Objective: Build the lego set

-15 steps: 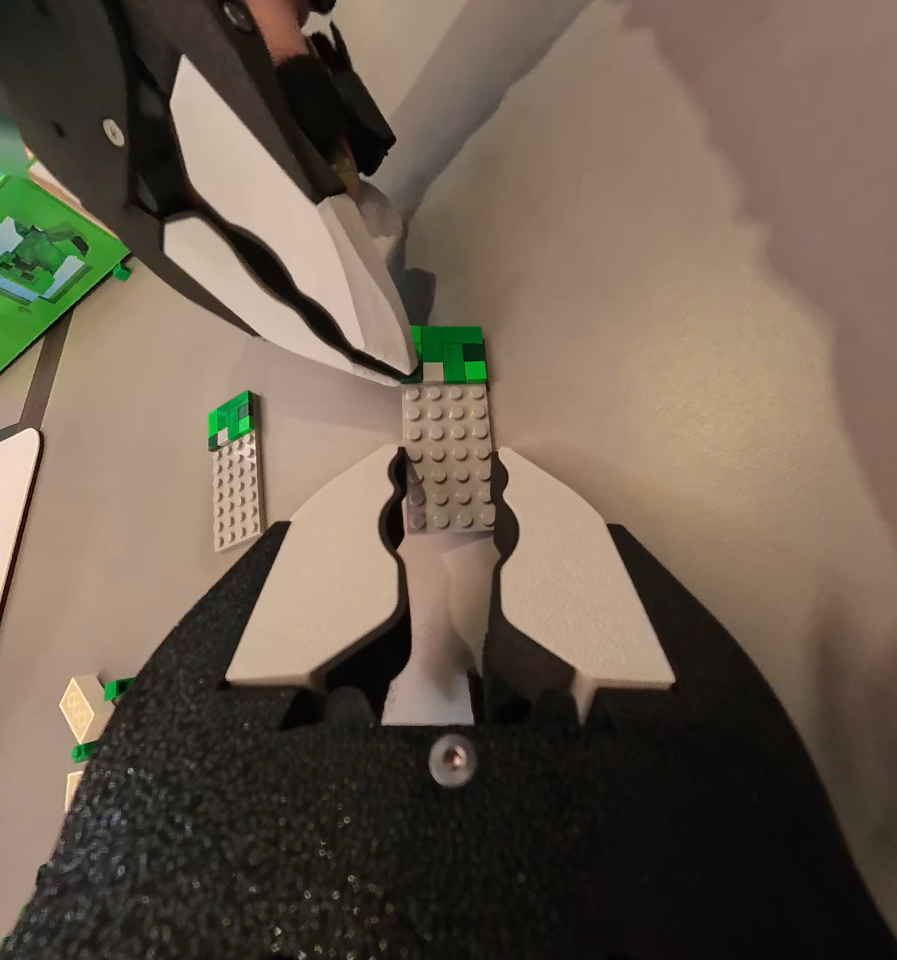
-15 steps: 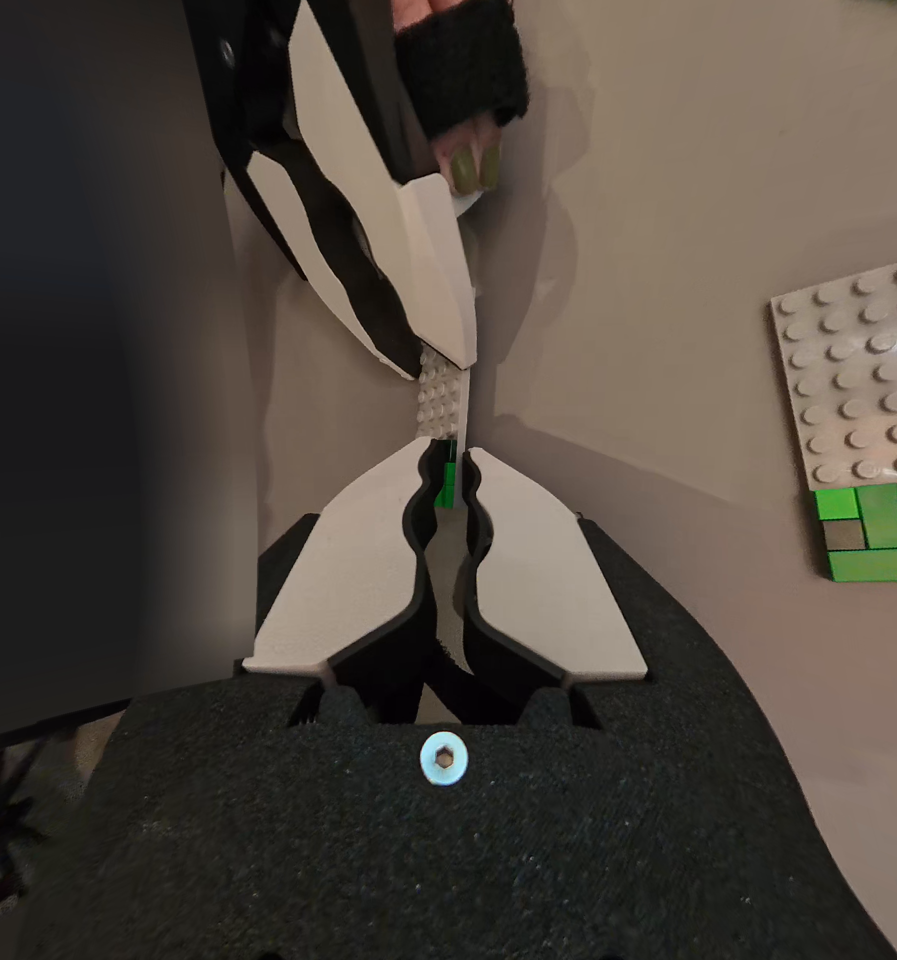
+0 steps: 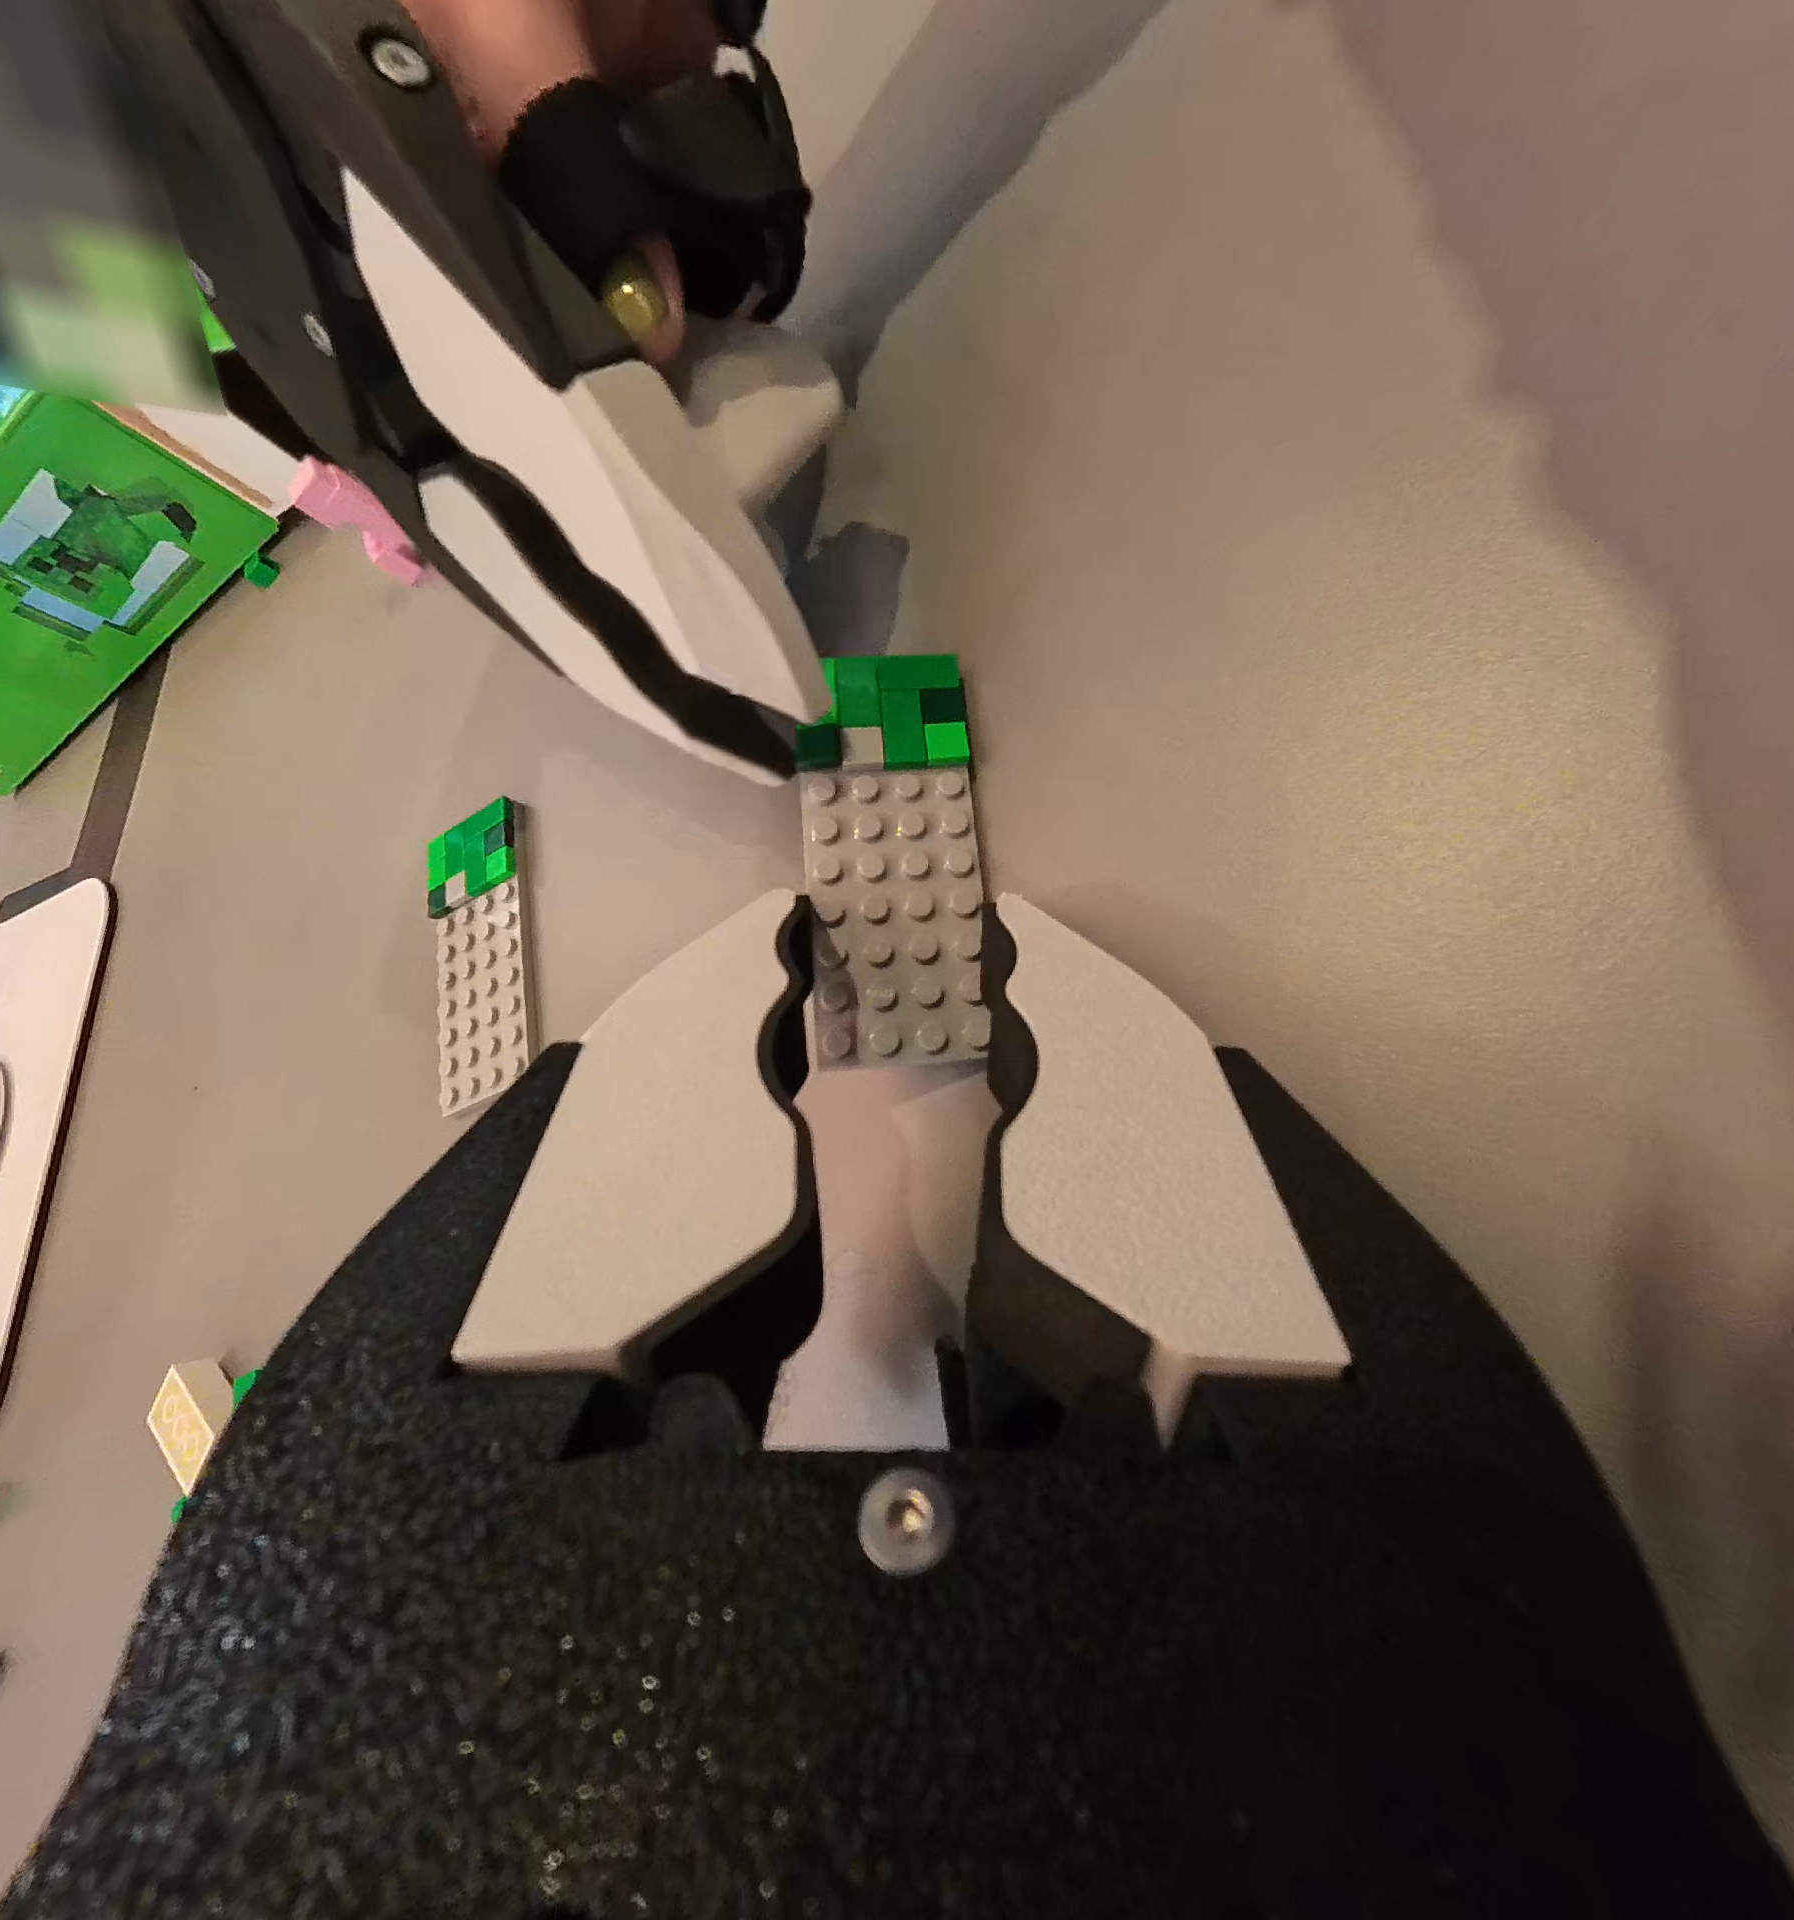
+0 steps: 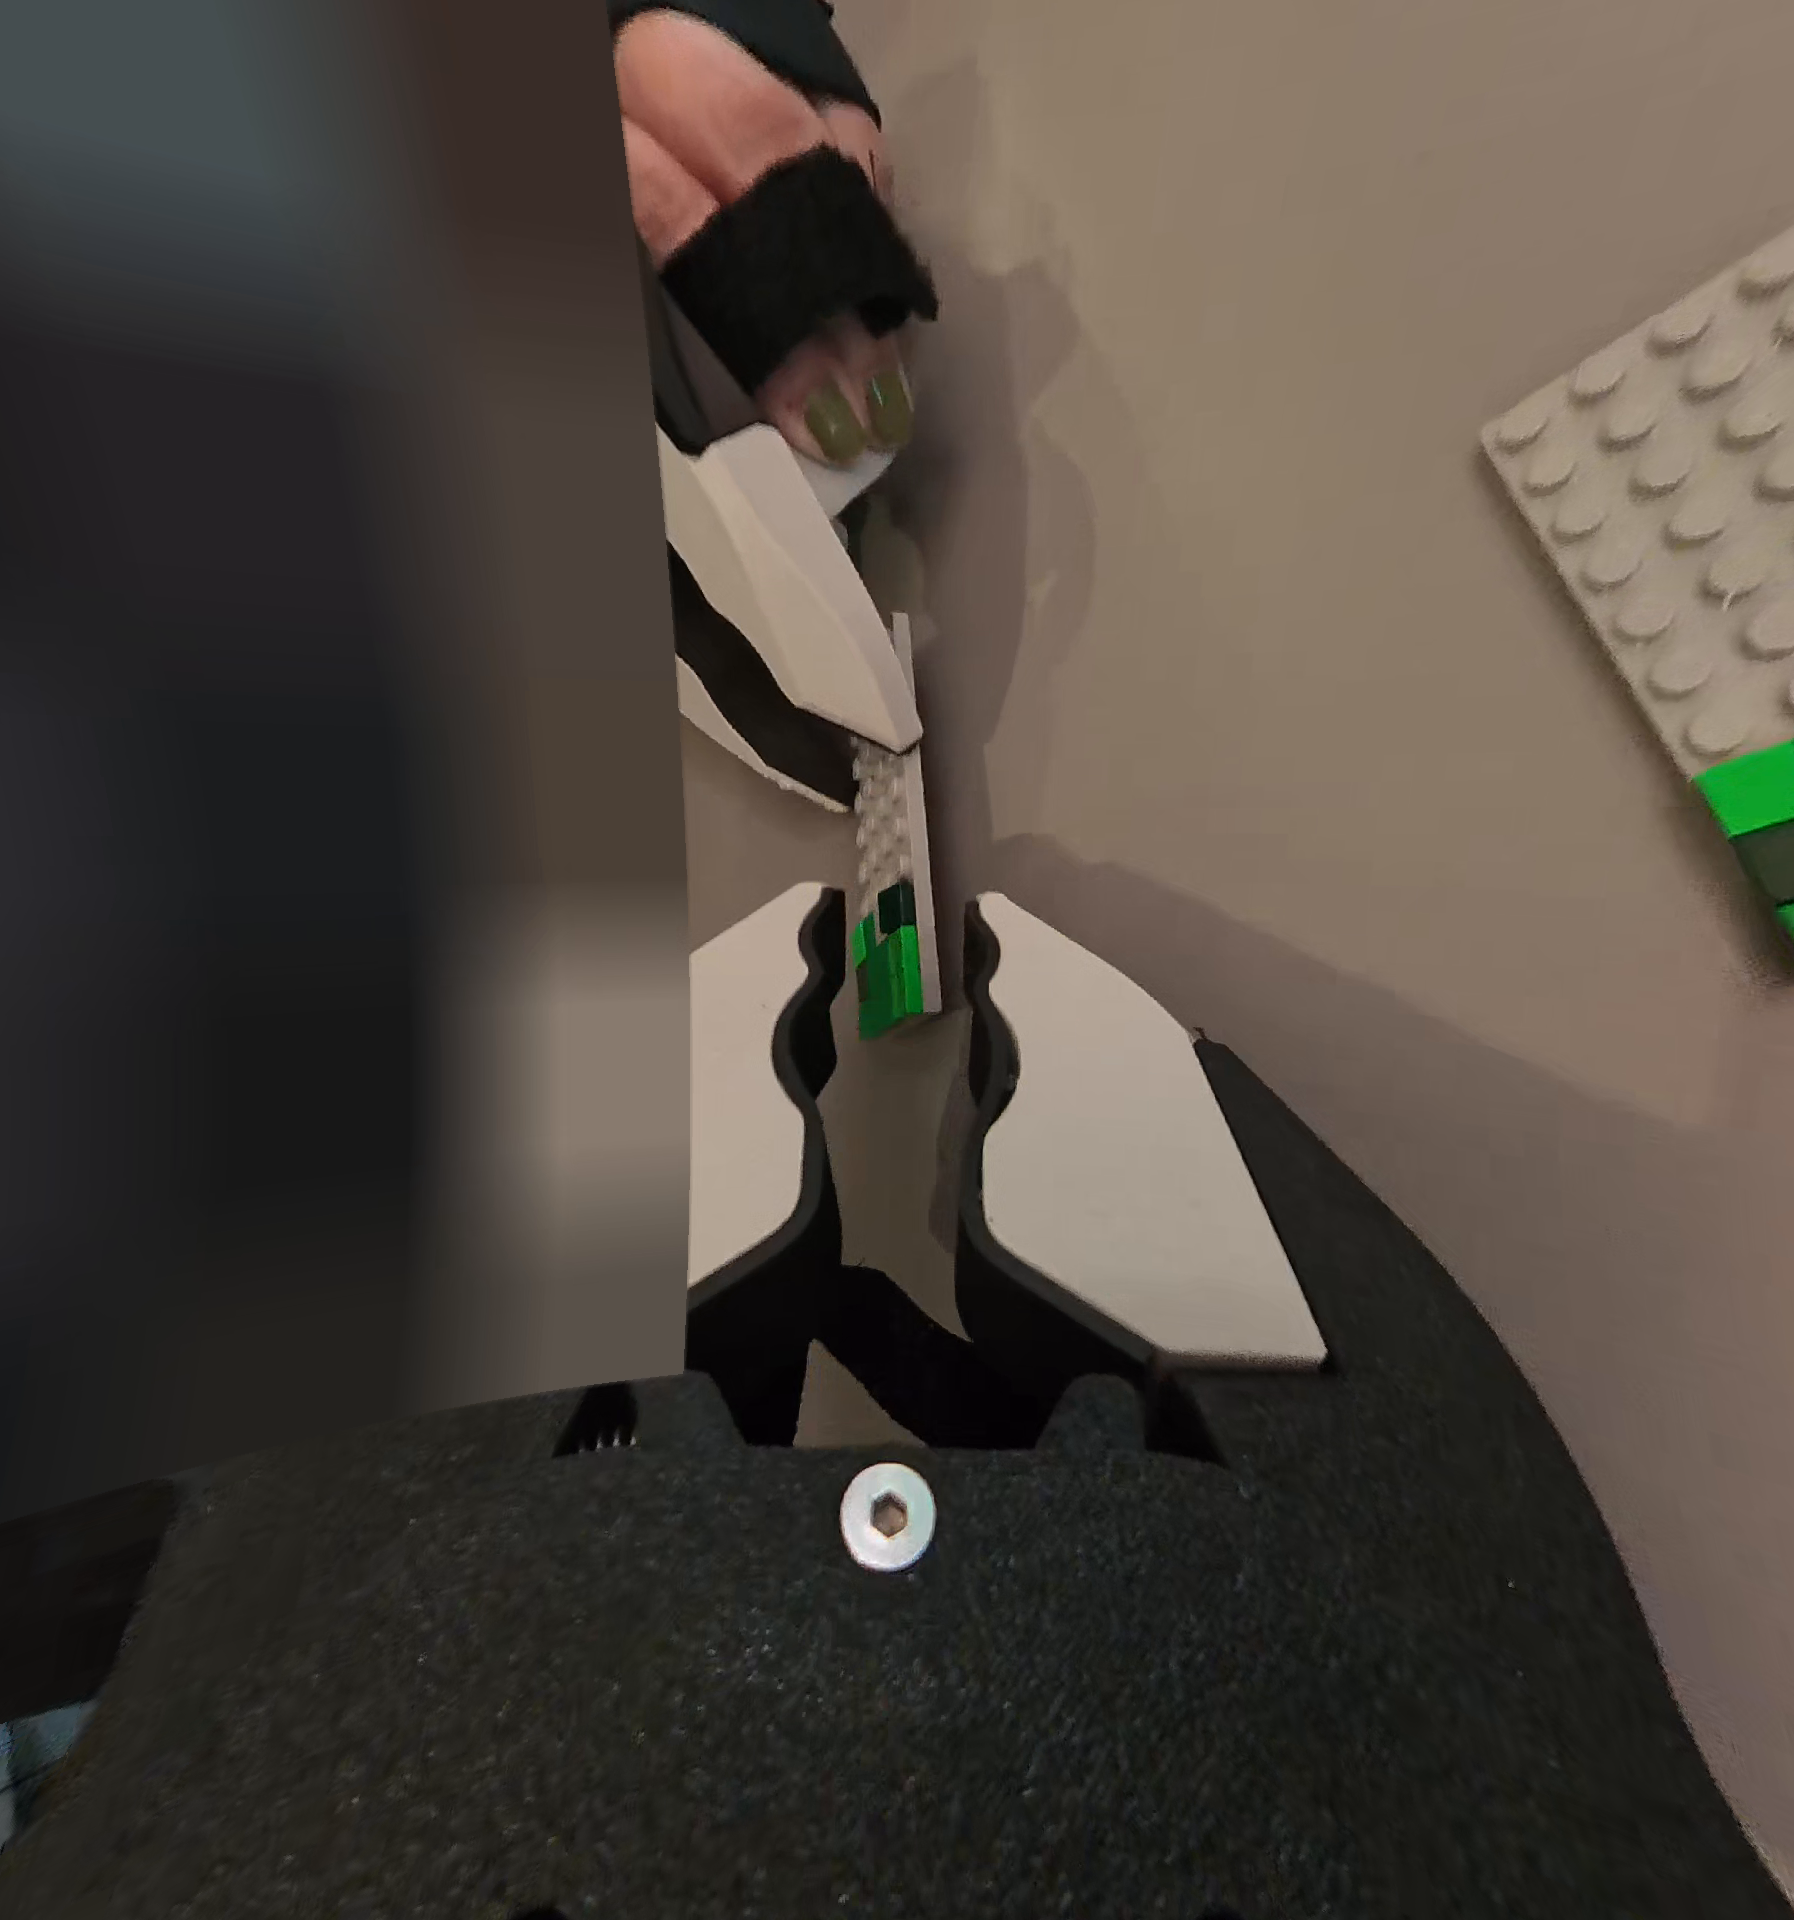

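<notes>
Two grippers meet here: your left gripper [image 3: 898, 914] clamps the grey plate [image 3: 898, 914]; your right gripper [image 4: 898, 914], jaws apart, straddles its green tiles [image 4: 888, 971], so close squarely.

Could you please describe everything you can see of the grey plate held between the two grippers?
The grey plate is a long, thin, studded plastic piece, four studs wide, with smooth green tiles covering its far end. The left gripper clamps its near end by the long edges. The right gripper is open around the tiled end.
</notes>
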Demonstrator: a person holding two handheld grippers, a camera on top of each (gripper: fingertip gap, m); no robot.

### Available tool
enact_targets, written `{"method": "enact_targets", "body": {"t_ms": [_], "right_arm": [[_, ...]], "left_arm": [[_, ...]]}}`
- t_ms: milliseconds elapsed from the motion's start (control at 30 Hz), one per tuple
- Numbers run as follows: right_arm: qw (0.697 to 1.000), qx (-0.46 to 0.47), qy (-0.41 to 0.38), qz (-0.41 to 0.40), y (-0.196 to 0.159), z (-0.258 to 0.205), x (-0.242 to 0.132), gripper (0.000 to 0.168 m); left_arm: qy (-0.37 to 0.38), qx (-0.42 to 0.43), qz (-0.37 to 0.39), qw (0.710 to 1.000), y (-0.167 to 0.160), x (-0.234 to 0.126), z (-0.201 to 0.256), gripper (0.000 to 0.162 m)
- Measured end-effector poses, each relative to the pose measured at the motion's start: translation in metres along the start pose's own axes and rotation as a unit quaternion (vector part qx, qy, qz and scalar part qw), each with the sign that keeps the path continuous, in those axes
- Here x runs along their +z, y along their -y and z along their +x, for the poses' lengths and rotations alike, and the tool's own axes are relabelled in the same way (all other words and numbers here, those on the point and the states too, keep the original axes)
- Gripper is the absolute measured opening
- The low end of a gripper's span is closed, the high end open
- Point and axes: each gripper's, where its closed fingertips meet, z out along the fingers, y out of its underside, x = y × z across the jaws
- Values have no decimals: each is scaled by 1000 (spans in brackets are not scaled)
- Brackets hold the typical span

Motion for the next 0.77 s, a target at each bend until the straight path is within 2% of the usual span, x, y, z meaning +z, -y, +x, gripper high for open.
{"method": "enact_targets", "body": {"t_ms": [433,633,767], "right_arm": [[1000,21,15,4,-2,-1,5,8],[997,-56,-46,-26,-7,-1,7,8],[995,-75,-59,-29,-9,-4,6,8]], "left_arm": [[1,5,1,1000,1,0,0,30],[-9,-4,9,1000,2,1,3,30],[4,23,5,1000,4,0,4,30]]}}
